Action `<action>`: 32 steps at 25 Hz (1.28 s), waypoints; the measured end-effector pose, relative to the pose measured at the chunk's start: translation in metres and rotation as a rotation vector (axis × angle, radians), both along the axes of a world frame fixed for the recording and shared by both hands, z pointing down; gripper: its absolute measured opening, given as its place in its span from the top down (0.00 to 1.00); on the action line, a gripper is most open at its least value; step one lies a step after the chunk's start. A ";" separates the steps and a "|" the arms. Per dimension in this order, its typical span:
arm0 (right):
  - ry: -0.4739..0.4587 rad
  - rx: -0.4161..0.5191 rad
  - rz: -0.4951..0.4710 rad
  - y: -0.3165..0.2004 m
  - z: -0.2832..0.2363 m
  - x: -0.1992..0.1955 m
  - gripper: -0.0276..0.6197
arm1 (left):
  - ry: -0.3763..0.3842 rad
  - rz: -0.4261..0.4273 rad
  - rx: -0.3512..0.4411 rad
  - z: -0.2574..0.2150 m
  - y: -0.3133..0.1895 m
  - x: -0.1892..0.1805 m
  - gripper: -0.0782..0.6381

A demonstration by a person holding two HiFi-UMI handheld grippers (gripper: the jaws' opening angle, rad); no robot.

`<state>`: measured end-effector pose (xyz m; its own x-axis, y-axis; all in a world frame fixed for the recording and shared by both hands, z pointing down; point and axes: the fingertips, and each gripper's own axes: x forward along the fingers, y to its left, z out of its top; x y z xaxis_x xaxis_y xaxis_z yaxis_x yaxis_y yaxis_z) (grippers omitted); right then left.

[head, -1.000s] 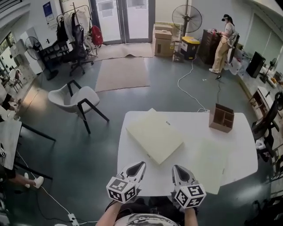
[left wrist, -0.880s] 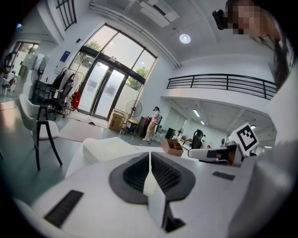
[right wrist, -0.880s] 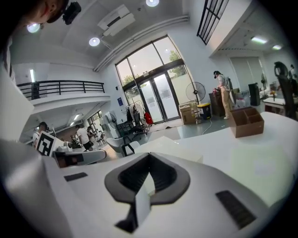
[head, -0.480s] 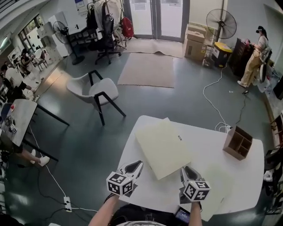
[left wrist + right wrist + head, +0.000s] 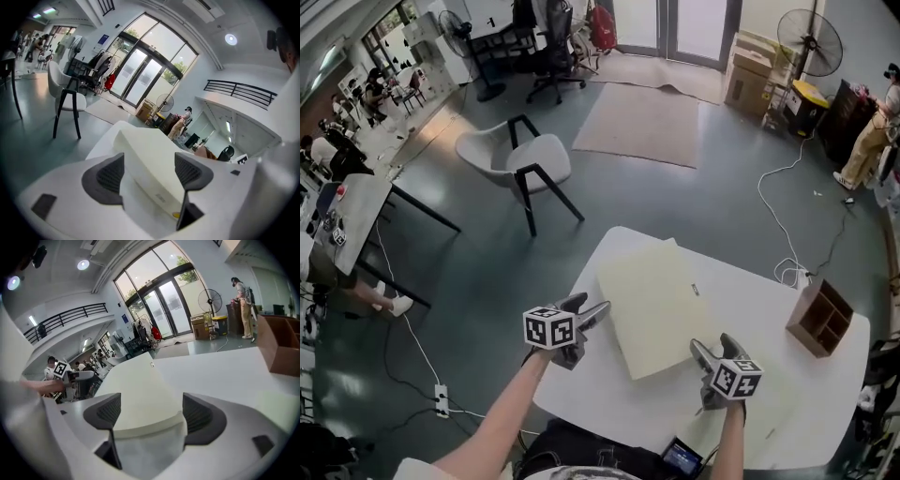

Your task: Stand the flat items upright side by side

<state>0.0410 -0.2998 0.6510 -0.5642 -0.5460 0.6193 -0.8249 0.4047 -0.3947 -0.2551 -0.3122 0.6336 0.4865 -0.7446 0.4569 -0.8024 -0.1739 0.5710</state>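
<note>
At the white counter [image 5: 581,386], left tool [image 5: 589,307] and right tool [image 5: 712,345], jaws just opened wide, frame a flat cream box [image 5: 661,305] between them, ungripped; its small label [image 5: 696,290] is unreadable.

the table [image 5: 600,375] is plain white. on it lies a pale cream flat box [image 5: 661,309] with a small dark label, and at the table's far right corner a brown wooden organiser [image 5: 821,319]. beyond the table the floor [image 5: 487,281] is dark grey-green, the rug [image 5: 647,122] beige, the chair [image 5: 525,155] white on black legs.
</note>
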 end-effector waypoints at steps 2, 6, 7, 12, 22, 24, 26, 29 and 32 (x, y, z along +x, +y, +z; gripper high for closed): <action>0.016 -0.029 -0.022 -0.001 0.011 0.001 0.33 | 0.022 -0.022 -0.033 0.012 -0.018 -0.008 0.41; -0.020 -0.094 -0.021 -0.001 0.023 -0.004 0.31 | 0.051 -0.021 -0.075 0.026 -0.043 -0.018 0.37; -0.040 -0.106 -0.013 -0.002 0.024 -0.004 0.31 | 0.047 -0.011 -0.085 0.029 -0.046 -0.019 0.37; -0.083 -0.164 -0.019 -0.006 0.030 -0.005 0.31 | 0.059 0.006 -0.094 0.035 -0.054 -0.023 0.36; -0.125 -0.226 -0.137 -0.008 0.039 -0.009 0.33 | 0.135 0.084 -0.087 0.046 -0.076 -0.017 0.30; -0.146 -0.228 -0.154 -0.009 0.040 -0.011 0.33 | 0.148 0.120 -0.084 0.044 -0.081 -0.012 0.30; -0.159 -0.233 -0.166 -0.008 0.041 -0.014 0.33 | 0.133 0.139 -0.097 0.046 -0.085 -0.010 0.29; -0.157 -0.235 -0.180 -0.007 0.041 -0.015 0.33 | 0.105 0.129 -0.090 0.046 -0.089 -0.008 0.30; -0.150 -0.225 -0.195 -0.005 0.039 -0.018 0.33 | 0.108 0.095 -0.052 0.038 -0.091 -0.008 0.32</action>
